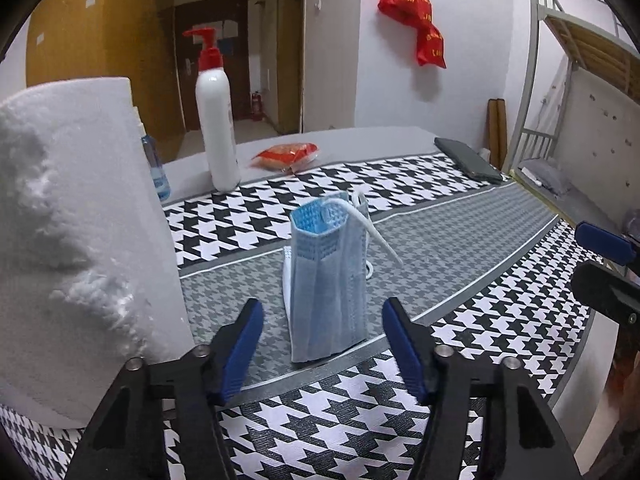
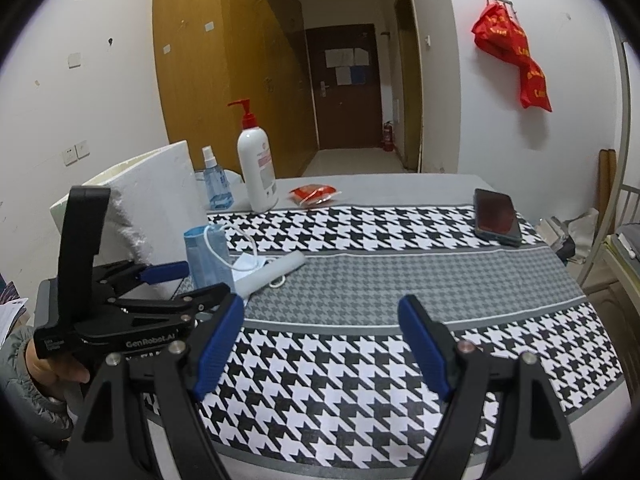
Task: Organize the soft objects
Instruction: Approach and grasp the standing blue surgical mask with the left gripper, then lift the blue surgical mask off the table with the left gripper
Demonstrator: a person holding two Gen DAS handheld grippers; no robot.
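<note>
Your left gripper (image 1: 322,344), jaws apart and empty, faces the upright mask stack (image 1: 326,280) just ahead; right gripper (image 2: 320,344) is farther, open

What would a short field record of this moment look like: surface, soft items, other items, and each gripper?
surface: table under a black-and-white houndstooth cloth
soft items: folded blue face mask standing on end; a second mask lying flat beside it
other items: white foam block, pump bottle, spray bottle, red packet, phone
left gripper: open, either side of the standing mask, pads not touching it
right gripper: open, nothing between its fingers
</note>
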